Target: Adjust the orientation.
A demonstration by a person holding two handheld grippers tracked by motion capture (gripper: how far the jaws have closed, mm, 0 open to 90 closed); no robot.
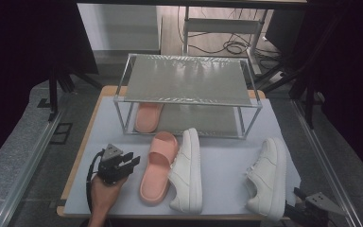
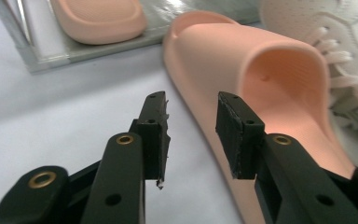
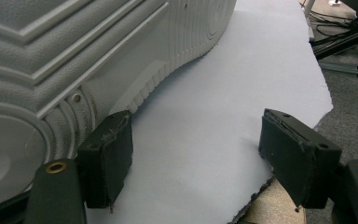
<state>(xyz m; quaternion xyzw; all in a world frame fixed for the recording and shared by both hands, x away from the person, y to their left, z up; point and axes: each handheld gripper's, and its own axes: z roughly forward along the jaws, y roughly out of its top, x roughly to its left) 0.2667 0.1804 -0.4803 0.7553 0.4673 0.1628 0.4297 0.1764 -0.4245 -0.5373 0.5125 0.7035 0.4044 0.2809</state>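
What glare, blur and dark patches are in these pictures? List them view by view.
High view: window glare streaks the rack's top shelf; both side edges fall into darkness. Left gripper view: the jaws are sharp, while the pink slide sandal and the white sneaker behind it go soft. Right gripper view: even light, mildly soft; the white sneaker's sole shows its ridges clearly.

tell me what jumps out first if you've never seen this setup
A metal-framed shoe rack stands at the back of the table, with one pink slide on its lower shelf. In front of it lie the second pink slide and two white sneakers. The left gripper sits open beside that front slide.
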